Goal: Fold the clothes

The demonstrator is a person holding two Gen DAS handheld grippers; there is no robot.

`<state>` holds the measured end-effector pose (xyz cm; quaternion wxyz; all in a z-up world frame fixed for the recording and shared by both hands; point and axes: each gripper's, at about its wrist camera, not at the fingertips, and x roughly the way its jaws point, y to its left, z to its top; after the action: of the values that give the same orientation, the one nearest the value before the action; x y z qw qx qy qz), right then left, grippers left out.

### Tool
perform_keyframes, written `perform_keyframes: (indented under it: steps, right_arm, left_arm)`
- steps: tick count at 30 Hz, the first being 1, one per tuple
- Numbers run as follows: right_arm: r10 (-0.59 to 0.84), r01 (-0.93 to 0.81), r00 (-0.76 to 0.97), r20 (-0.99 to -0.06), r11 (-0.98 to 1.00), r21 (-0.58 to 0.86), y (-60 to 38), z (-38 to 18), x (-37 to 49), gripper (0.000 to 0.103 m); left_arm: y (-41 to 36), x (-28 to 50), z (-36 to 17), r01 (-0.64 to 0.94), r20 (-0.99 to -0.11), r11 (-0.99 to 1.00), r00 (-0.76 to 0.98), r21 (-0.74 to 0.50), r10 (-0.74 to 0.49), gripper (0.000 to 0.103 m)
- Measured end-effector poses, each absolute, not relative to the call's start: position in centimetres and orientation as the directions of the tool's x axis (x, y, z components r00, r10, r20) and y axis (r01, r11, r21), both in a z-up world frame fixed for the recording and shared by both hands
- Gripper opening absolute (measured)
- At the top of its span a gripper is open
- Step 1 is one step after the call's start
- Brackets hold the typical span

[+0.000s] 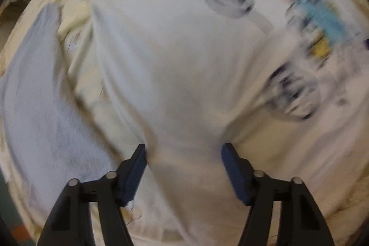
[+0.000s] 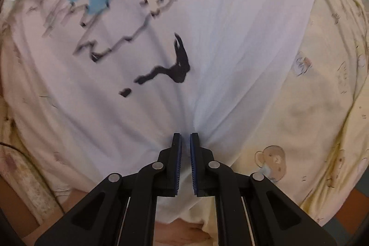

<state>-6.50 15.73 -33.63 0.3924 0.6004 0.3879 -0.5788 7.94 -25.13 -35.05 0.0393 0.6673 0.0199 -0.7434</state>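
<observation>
A white T-shirt [image 1: 161,61] with a colourful printed picture lies spread out, blurred in the left wrist view. My left gripper [image 1: 184,149] points down over it with its fingers [image 1: 138,165] wide apart. A fold of the shirt lies between them, and I see no pad pressing on it. In the right wrist view the same shirt [image 2: 219,50] shows black, blue and yellow print. My right gripper [image 2: 185,136] is shut on a pinch of its white cloth, and creases fan out from the jaws.
A pale grey-blue cloth [image 1: 34,96] lies left of the shirt. Under everything is a cream sheet [image 2: 318,96] printed with small bears [image 2: 272,160]. A thin dark cable [image 2: 34,167] runs along the left edge, and floor [image 2: 352,206] shows at the lower right.
</observation>
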Motion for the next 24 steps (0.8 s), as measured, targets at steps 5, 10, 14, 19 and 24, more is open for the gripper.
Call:
perform_keyframes:
  steps: [5, 10, 14, 19, 24]
  right_arm:
    - [-0.248, 0.899, 0.111, -0.962, -0.388, 0.204, 11.9, -30.9, -7.1, 0.009]
    - [-0.137, 0.938, 0.156, -0.978, -0.291, 0.19, 5.2, -35.4, -7.1, 0.01]
    - [-0.171, 0.885, 0.241, -0.955, -0.365, 0.289, 8.3, -37.2, -7.1, 0.011]
    - [-0.102, 0.905, 0.231, -0.968, -0.343, 0.252, 11.0, -36.8, -4.4, 0.006]
    - [-0.235, 0.932, 0.218, -0.947, -0.236, 0.273, 8.3, -32.6, -4.1, 0.009]
  left_arm:
    - [-21.0, 3.3, -34.9, -0.021, -0.984, -1.0, -0.177, -0.006, 0.01, 0.066]
    - [-18.2, 2.3, -37.0, -0.084, -0.986, -0.996, -0.166, 0.015, -0.001, 0.064]
    - [-16.6, 4.5, -37.5, -0.217, -0.996, -0.976, -0.078, -0.022, 0.04, 0.064]
    - [-15.9, 5.4, -37.1, -0.294, -0.999, -0.955, -0.032, -0.024, 0.035, 0.053]
    - [-15.2, 0.5, -32.7, -0.25, -0.962, -0.957, -0.186, -0.149, 0.199, 0.042]
